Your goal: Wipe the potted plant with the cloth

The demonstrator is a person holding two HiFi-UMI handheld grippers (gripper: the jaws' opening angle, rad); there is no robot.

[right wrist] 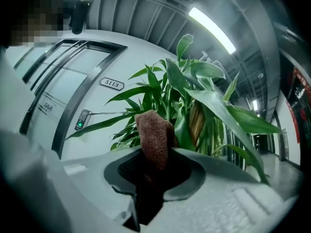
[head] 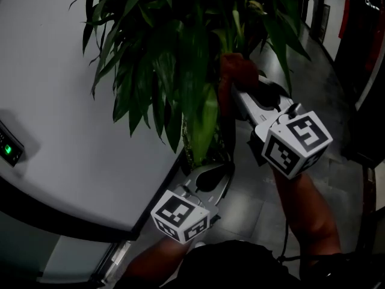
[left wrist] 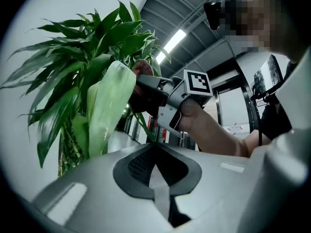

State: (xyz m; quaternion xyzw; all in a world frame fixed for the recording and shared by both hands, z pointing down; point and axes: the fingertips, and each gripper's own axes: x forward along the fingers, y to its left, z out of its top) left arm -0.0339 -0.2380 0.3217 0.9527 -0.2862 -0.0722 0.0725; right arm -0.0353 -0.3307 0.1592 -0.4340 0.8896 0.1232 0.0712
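Potted plant point(head: 174, 65) stands against a white wall point(head: 60, 101), its pot hidden under the foliage. The right gripper point(right wrist: 154, 166) has its fingers clamped on the brown cloth point(right wrist: 154, 135), raised among the plant's leaves. The left gripper point(left wrist: 156, 171), fingers pressed together on nothing, sits just below a pale drooping leaf point(left wrist: 109, 106). With no leaf supported, a firm wipe could crease or tear one, or snag the cloth loose. Below the plant is grey tiled floor point(head: 252, 203). A keypad point(head: 9, 148) glows green on the wall beside it.
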